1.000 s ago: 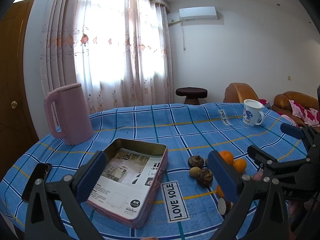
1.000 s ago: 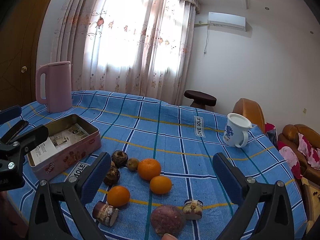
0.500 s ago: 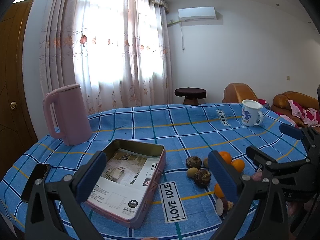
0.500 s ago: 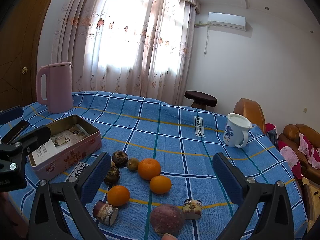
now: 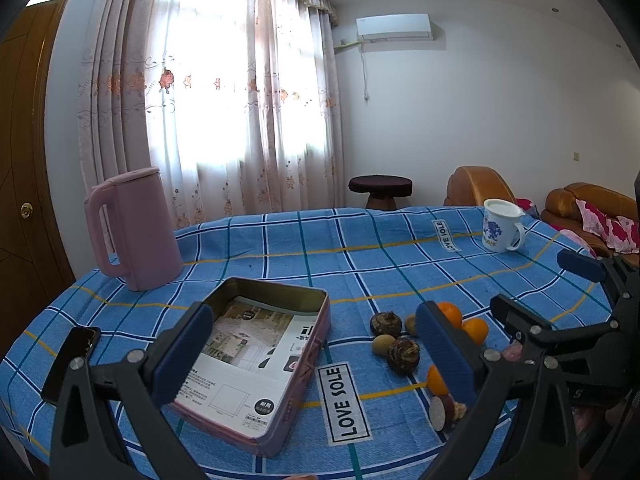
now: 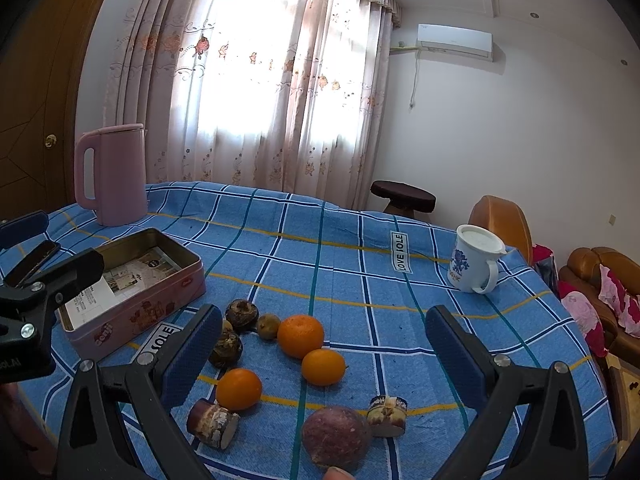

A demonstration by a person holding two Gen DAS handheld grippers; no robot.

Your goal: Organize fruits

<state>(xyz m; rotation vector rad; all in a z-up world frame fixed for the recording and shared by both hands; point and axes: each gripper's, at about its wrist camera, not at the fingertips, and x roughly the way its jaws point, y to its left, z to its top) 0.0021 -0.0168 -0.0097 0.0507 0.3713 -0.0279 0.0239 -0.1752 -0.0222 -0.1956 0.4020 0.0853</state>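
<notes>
Both grippers, left and right, have barely shifted, fingers spread and empty; fruits remain outside the tin.

Between the pink tin and the white mug the blue checked cloth lies bare, a wide lane. Nearer, the clustered oranges and dark fruits crowd the way, and the pink kettle stands beyond the tin.

Daylight through the curtained window overexposes its centre; fisheye bending and dark vignetting at edges; focus sharp.
</notes>
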